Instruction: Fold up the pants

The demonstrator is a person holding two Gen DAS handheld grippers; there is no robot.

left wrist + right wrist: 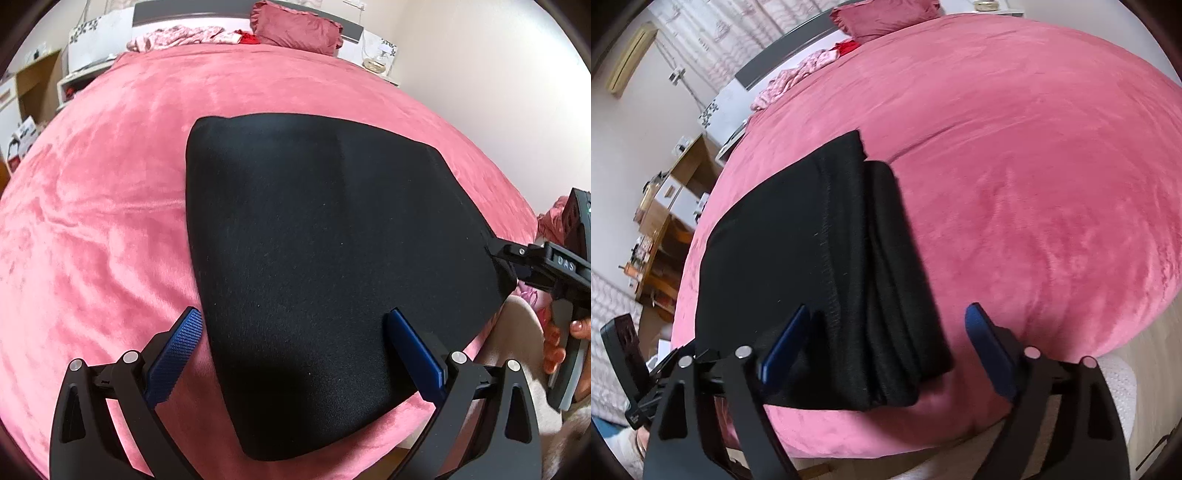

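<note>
Black pants (pixel 325 240) lie folded into a compact stack on the pink bed (pixel 110 221), near its front edge. In the right wrist view the pants (pixel 812 251) show several stacked layers with a stitched hem on top. My left gripper (pixel 295 325) is open and empty, its blue pads either side of the stack's near end, just above it. My right gripper (pixel 886 321) is open and empty above the stack's layered edge. The right gripper also shows in the left wrist view (pixel 546 266) at the stack's right edge.
A dark pink pillow (pixel 295 29) and crumpled pink clothes (pixel 177 37) lie at the head of the bed. White nightstands (pixel 88 48) flank the headboard. A wooden desk (pixel 665 221) with clutter stands beyond the bed's far side. The pale wall (pixel 498 92) is on the right.
</note>
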